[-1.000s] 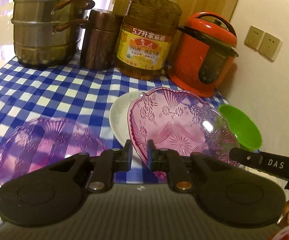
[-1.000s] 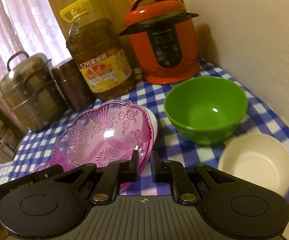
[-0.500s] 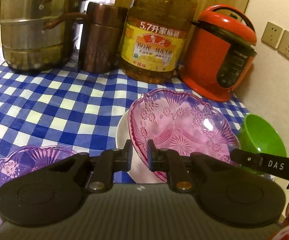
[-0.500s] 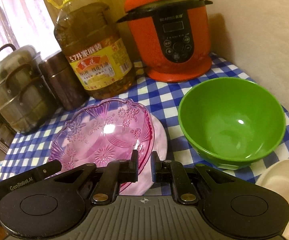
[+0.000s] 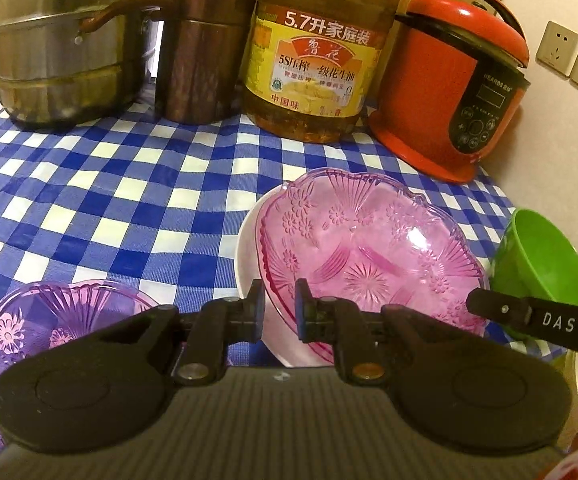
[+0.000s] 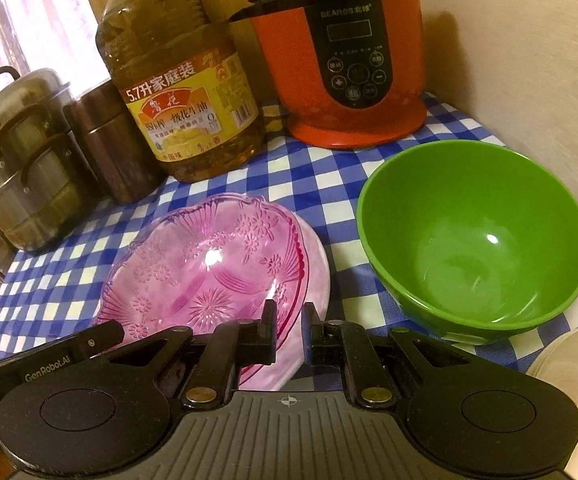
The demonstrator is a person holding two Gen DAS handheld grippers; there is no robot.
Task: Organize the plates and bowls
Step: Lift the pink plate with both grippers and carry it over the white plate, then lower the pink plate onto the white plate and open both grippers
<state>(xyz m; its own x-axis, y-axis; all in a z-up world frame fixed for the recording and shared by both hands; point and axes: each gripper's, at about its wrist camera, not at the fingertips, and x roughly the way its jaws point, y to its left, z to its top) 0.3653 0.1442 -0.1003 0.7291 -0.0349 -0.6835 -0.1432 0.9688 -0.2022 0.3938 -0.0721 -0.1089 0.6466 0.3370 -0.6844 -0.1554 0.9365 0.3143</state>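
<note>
Steamer pot (image 5: pixel 61 48), oil jug (image 5: pixel 317 56), cooker (image 5: pixel 453 92)

Both hand-held grippers (image 5: pixel 280 307) (image 6: pixel 290 322) clamped, angled downward

The oil bottle (image 5: pixel 313 56), at twelve o'clock in the left wrist view, carries a yellow label headed "5.7升家庭装", with "鲁花" in a red panel and "中国味" at its lower left; smaller print is not legible. The red cooker (image 6: pixel 353 60), at twelve o'clock in the right wrist view, shows "BEAR" above its dark panel. The right gripper's (image 5: pixel 545 322) black arm, at three o'clock, reads "DAS". The left gripper's (image 6: pixel 49 364) arm, at nine o'clock, reads "GenRobot.AI".
</note>
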